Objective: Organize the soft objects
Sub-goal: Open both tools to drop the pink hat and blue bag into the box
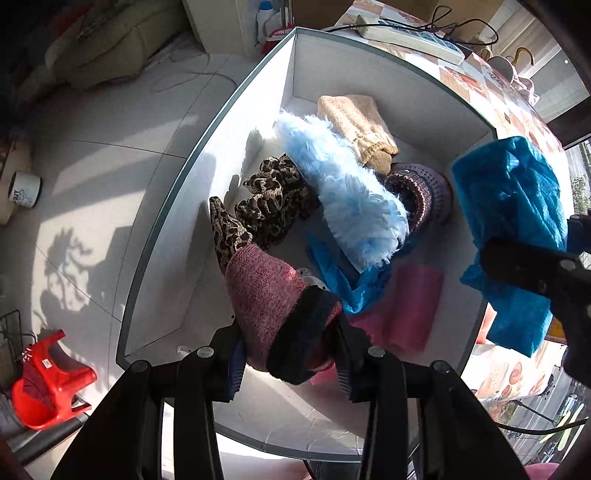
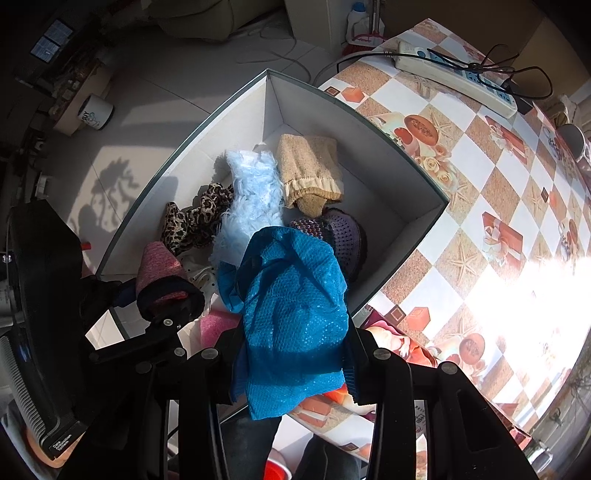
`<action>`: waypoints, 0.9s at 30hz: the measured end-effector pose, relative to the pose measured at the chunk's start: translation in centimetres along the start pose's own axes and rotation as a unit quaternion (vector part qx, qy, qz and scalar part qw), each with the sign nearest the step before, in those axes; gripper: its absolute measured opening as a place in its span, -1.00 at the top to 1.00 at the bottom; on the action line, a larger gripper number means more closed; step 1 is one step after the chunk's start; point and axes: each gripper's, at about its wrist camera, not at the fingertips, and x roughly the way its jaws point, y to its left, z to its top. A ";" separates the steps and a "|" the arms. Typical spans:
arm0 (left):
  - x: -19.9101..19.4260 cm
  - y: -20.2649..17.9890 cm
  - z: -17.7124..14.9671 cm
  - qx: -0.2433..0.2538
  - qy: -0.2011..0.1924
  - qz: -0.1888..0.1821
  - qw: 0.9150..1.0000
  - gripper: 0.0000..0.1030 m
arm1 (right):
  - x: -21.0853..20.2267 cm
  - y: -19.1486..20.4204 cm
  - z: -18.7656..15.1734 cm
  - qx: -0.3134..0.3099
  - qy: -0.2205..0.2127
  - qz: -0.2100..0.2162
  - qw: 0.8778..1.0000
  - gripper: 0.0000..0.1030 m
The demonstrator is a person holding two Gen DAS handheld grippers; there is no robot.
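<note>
A white open box [image 1: 258,85] [image 2: 388,162] holds soft items: a beige knit piece [image 1: 354,125] [image 2: 310,166], a light blue fluffy piece [image 1: 343,188] [image 2: 251,199], a leopard-print cloth [image 1: 273,199] [image 2: 195,218], a purple knit hat [image 1: 421,192] [image 2: 343,236], a blue cloth [image 1: 343,284] and a pink piece [image 1: 406,310]. My left gripper [image 1: 290,363] [image 2: 162,306] is shut on a pink knit sock with a dark cuff [image 1: 269,299] [image 2: 159,273] over the box's near end. My right gripper [image 2: 295,373] [image 1: 535,269] is shut on a blue sequined cloth [image 2: 295,306] [image 1: 513,221] above the box's near right corner.
The box sits on a table with a checkered patterned cover [image 2: 480,184]. A white power strip with cables [image 2: 454,74] [image 1: 410,35] lies at the table's far side. On the floor are a red plastic stool [image 1: 48,380] and a white cup [image 1: 24,188] [image 2: 96,110].
</note>
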 end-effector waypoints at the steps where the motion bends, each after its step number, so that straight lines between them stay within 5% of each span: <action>1: 0.0 -0.1 0.0 0.000 0.000 0.000 1.000 0.14 | 0.0 0.0 0.1 0.000 0.000 0.000 1.000 0.20; 21: 0.1 0.1 -0.1 0.001 -0.002 -0.002 1.000 0.11 | 0.0 0.1 0.3 0.002 -0.005 0.005 1.000 0.20; 25: -0.3 0.3 0.0 -0.007 -0.014 0.001 1.000 -0.62 | -0.3 0.2 0.4 0.001 -0.010 0.011 1.000 0.04; 27: -0.3 0.3 0.0 -0.008 -0.009 0.007 1.000 -0.62 | -0.4 0.3 0.5 0.001 -0.010 0.009 1.000 0.03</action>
